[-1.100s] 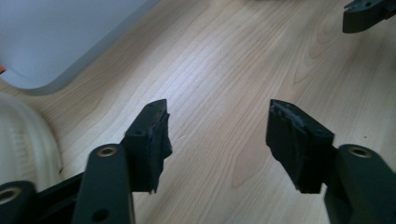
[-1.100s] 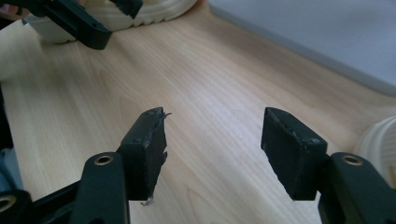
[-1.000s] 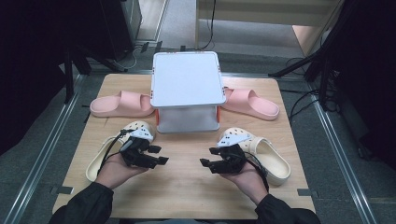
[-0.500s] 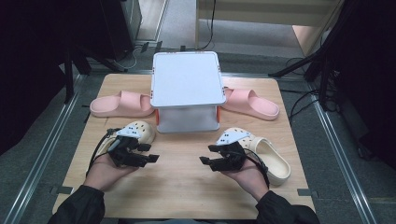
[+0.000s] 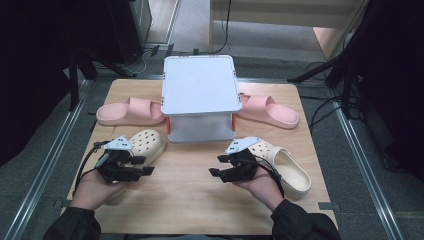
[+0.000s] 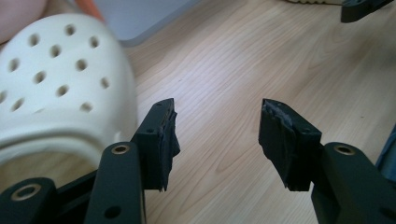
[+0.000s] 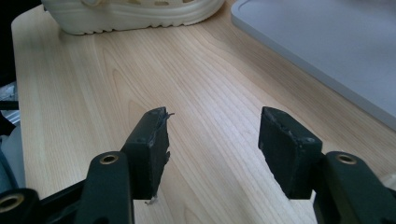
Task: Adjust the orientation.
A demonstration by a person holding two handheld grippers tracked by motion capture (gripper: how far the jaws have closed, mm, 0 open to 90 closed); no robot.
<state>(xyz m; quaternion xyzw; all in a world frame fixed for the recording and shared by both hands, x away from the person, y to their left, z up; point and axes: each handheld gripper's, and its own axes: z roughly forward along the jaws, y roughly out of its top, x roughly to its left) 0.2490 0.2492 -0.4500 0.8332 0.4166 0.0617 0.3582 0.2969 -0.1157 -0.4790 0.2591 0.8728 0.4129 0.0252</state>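
Two hand-held grippers above a wooden table. The left gripper has its jaws wide with bare wood between them; they have just been closing a little. A cream clog lies just beside it, toe toward the grey box at the table's middle. The right gripper also stands wide and empty, near a second clog. Two pink slides flank the box.

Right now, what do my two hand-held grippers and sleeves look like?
Both the left hand-held gripper and the right hand-held gripper are black, each topped by a grey three-cornered plate and trailing a black cable. The jaw pads look frayed, with brass-coloured rivets behind. Sleeves are dark.
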